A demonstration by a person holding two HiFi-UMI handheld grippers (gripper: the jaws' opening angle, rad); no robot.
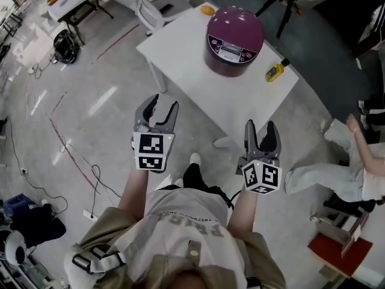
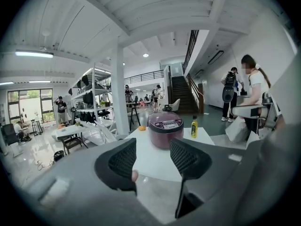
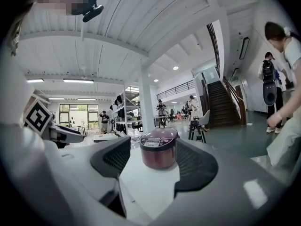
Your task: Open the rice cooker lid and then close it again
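Up top in the head view, around 1 o'clock, the rice cooker (image 1: 235,34) sits on the white table (image 1: 180,65) with its lid down flat, so I'd say nothing's done yet: both the opening and the closing are left. It's a round pot with no real long side, its axis stands upright, and the control panel faces 6 o'clock, toward the person. The left gripper (image 1: 163,103) and right gripper (image 1: 260,127) are both well short of the table, jaws spread and empty. Left gripper view: jaws apart with nothing between them, the cooker (image 2: 165,127) far off at 12 o'clock through the gap, a yellow bottle (image 2: 194,127) just at its 3 o'clock. Right gripper view: same deal, jaws parted on air, the cooker (image 3: 159,149) dead ahead, panel facing us.
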